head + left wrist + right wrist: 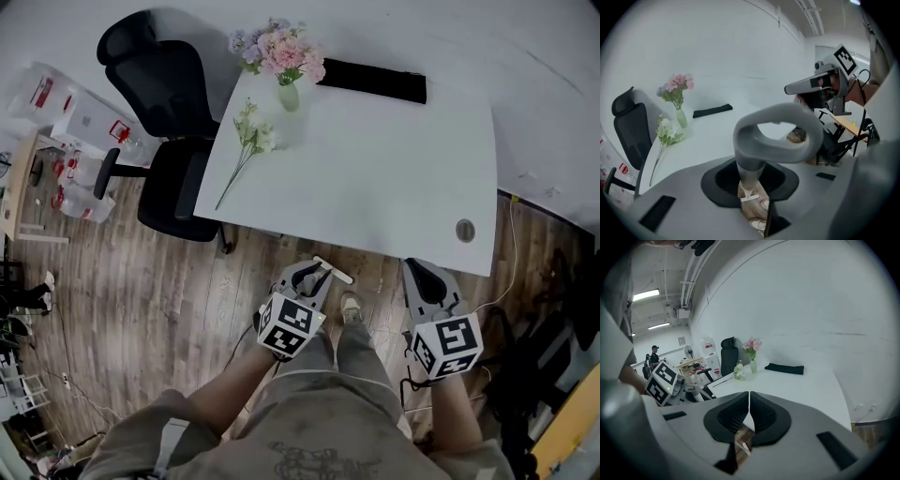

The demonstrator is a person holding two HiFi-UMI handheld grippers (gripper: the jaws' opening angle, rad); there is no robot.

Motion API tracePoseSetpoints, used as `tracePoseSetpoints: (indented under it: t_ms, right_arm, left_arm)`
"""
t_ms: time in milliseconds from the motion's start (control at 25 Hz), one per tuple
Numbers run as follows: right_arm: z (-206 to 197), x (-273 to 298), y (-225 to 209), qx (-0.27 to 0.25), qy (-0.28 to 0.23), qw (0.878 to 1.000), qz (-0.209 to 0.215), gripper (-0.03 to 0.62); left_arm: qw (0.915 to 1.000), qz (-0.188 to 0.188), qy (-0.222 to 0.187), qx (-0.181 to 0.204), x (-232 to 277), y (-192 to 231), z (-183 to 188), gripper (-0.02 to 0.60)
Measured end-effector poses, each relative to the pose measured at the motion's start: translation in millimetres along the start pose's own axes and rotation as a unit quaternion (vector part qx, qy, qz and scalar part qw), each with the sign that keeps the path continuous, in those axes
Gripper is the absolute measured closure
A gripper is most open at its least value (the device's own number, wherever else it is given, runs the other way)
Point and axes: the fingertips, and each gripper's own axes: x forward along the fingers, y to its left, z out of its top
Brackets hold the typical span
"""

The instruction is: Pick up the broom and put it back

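Wooden floor [187, 281] spreads below a white worktop [394, 178]. At the worktop's near edge the broom [750, 164] hangs upright, its long axis vertical. The left tool [309, 281] is clamped just under its loop grip. The right tool [749, 404], nearby, is closed and empty.
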Motion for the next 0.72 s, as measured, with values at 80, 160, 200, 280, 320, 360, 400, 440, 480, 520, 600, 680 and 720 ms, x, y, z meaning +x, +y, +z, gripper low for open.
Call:
tracePoseSetpoints:
  t_ms: [80, 160, 200, 280, 320, 360, 400, 440, 480, 520, 600, 680, 720]
  right_arm:
    - [-8, 3, -6, 0.006, 0.008, 1.000, -0.004, 0.559]
    - [-14, 4, -10, 0.012, 0.014, 1.000, -0.007, 0.559]
    - [-17, 4, -12, 0.015, 0.016, 1.000, -0.008, 0.559]
    - [-24, 5, -15, 0.021, 0.021, 1.000, -0.009, 0.559]
    - [-27, 5, -18, 0.024, 0.023, 0.999, -0.010, 0.559]
    - [-30, 5, -21, 0.026, 0.026, 0.999, -0.011, 0.559]
    - [-33, 5, -24, 0.028, 0.027, 0.999, -0.013, 0.559]
    - [-36, 5, -28, 0.030, 0.029, 0.999, -0.014, 0.559]
    - [-38, 5, -31, 0.031, 0.030, 0.999, -0.016, 0.559]
    - [-39, 6, -33, 0.033, 0.031, 0.999, -0.017, 0.559]
    - [-40, 6, -36, 0.036, 0.031, 0.999, -0.018, 0.559]
    - [-38, 6, -39, 0.039, 0.029, 0.999, -0.019, 0.559]
    - [-38, 6, -41, 0.040, 0.028, 0.999, -0.020, 0.559]
  left_arm:
    - [0.9998, -0.003, 0.017, -0.002, 14, -4, -11, 0.480]
    - [0.9993, -0.006, 0.036, -0.004, 27, -7, -24, 0.480]
    - [0.9990, -0.009, 0.043, -0.003, 32, -9, -30, 0.480]
    - [0.9989, -0.012, 0.046, 0.002, 41, -11, -35, 0.480]
    - [0.9989, -0.012, 0.044, 0.006, 44, -11, -34, 0.480]
    - [0.9990, -0.013, 0.043, 0.008, 47, -11, -31, 0.480]
    - [0.9990, -0.014, 0.042, 0.006, 52, -11, -27, 0.480]
    - [0.9990, -0.017, 0.042, 0.003, 57, -11, -23, 0.480]
    - [0.9990, -0.019, 0.041, 0.002, 62, -11, -19, 0.480]
    - [0.9990, -0.020, 0.040, 0.005, 67, -10, -14, 0.480]
    - [0.9990, -0.021, 0.037, 0.015, 75, -9, -6, 0.479]
    - [0.9990, -0.021, 0.034, 0.021, 84, -6, 2, 0.479]
    - [0.9990, -0.021, 0.034, 0.023, 89, -5, 5, 0.479]
